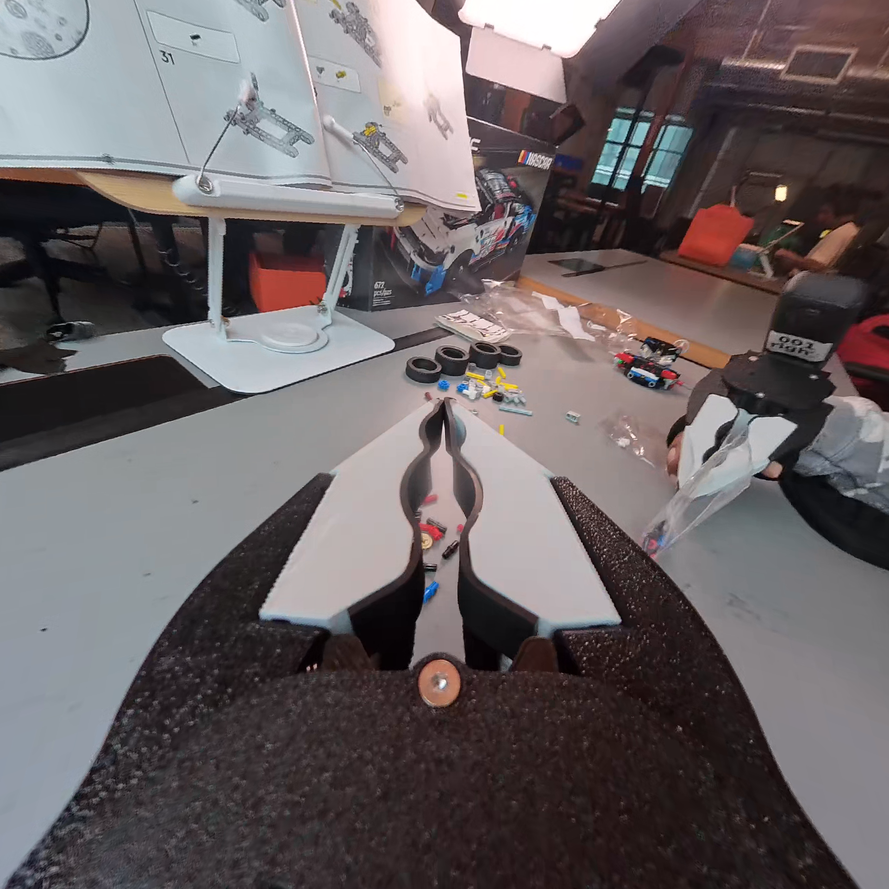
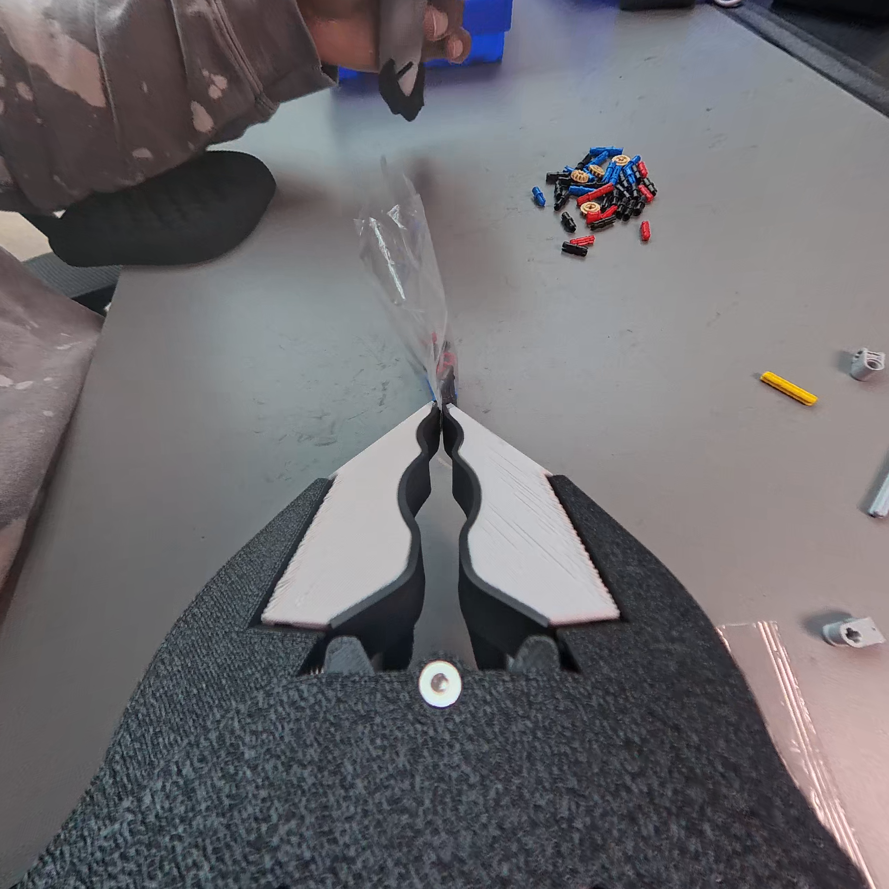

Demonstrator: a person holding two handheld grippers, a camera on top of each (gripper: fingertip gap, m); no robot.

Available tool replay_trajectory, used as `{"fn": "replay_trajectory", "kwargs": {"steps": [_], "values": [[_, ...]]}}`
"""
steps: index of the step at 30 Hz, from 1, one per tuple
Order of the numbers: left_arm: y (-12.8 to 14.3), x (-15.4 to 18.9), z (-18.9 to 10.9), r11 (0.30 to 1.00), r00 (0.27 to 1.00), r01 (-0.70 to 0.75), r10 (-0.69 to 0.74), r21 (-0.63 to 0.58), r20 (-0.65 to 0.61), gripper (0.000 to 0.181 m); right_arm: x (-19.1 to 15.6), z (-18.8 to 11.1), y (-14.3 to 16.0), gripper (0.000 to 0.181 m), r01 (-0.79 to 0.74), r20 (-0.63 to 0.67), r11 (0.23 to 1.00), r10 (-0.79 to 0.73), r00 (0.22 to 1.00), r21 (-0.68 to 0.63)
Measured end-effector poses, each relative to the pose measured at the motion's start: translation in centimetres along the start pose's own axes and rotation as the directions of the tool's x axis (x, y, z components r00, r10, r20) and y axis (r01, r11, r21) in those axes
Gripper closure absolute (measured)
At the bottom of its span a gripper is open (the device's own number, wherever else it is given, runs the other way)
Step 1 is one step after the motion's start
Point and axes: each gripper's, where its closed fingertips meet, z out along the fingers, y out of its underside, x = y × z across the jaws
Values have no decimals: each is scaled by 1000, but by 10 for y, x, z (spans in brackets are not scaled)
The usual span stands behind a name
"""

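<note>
My right gripper (image 2: pixel 441 409) is shut on the lower end of a clear plastic bag (image 2: pixel 409 269), which stands up from the tips; a few red, black and blue pieces show inside near the pinch. The left wrist view shows the right gripper (image 1: pixel 731 435) with the bag (image 1: pixel 692 500) hanging toward the grey table (image 1: pixel 192 553). My left gripper (image 1: pixel 443 404) is shut with nothing seen between its tips, held above a pile of small red, blue and black pins (image 1: pixel 433 529). In the right wrist view the pile (image 2: pixel 601 192) lies to the right of the bag, and the left gripper's tips (image 2: pixel 401 91) hang at the top.
An open instruction booklet (image 1: pixel 216 96) sits on a white stand (image 1: pixel 279 351), with the set's box (image 1: pixel 462 240) behind. Several black tyres (image 1: pixel 462 361), loose pieces (image 1: pixel 486 385), a partly built model (image 1: pixel 649 370) and empty bags (image 1: pixel 625 433) lie beyond. A yellow axle (image 2: pixel 789 388) and grey connectors (image 2: pixel 866 363) lie on the right. My hands' fingertips stand some 25 cm from each other.
</note>
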Motion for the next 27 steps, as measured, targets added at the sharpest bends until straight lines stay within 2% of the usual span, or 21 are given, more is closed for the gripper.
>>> {"fn": "replay_trajectory", "kwargs": {"steps": [4,6,7,8,10,13,16,18,19,22,25,27], "values": [[0,7,2,995,995,97,-96,23,-29,181,0,0,0,181,2,0,1000,-2,1000,-3],[-12,6,-1,995,999,33,-35,93,24,181,0,0,1,181,3,-2,1000,-3,1000,-4],[-19,8,-3,992,997,-58,51,111,65,181,0,1,1,181,5,-4,1000,-5,1000,-4],[-20,9,-4,982,979,-175,165,75,119,181,0,1,1,181,7,-6,1000,-7,1000,-5],[-4,9,1,937,926,-336,347,-96,148,181,0,1,1,181,8,-5,1000,-8,1000,-9],[33,6,11,879,906,-377,415,-294,80,181,0,1,2,181,8,-6,1000,-8,1000,-12],[69,6,18,788,894,-408,446,-461,-29,180,0,1,1,181,8,-11,1000,-8,1000,-9],[86,9,21,724,889,-430,444,-539,-112,164,0,1,1,181,6,-10,1000,-6,1000,-9],[91,11,23,700,889,-436,435,-566,-146,156,0,1,1,181,5,-9,1000,-5,1000,-10],[105,11,27,631,878,-465,417,-621,-233,151,0,1,2,181,3,-7,1000,-4,1000,-10],[125,16,26,580,891,-453,324,-678,-318,157,-1,1,2,181,8,-6,1000,-8,1000,-12],[133,13,28,555,886,-463,319,-691,-337,157,-1,1,2,181,8,-4,1000,-8,1000,-13]]}}
